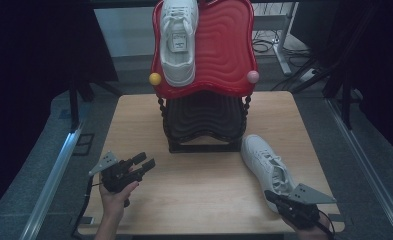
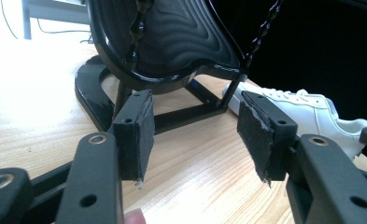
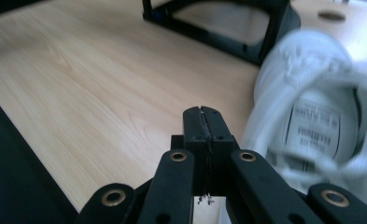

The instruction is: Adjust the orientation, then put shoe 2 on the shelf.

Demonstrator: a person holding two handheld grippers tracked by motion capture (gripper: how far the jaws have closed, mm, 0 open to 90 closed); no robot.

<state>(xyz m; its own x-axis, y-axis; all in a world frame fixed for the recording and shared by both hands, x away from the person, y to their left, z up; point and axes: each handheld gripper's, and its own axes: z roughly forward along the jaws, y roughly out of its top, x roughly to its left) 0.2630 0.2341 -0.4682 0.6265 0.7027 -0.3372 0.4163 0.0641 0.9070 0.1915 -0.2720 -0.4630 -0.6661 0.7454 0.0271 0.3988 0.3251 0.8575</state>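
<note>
Left tongs (image 1: 143, 164) are held at 7 o'clock on the desk (image 1: 199, 200), jaws spread wide, nothing between them; they are aimed toward the black rack (image 1: 204, 125). Right tongs (image 3: 203, 122) are held at 5 o'clock, jaws pressed together on nothing, just beside the heel of a white shoe (image 1: 268, 167) lying on the desk. A second shoe (image 1: 178, 40) is seen on the red tray (image 1: 229, 45) at 12 o'clock.
</note>
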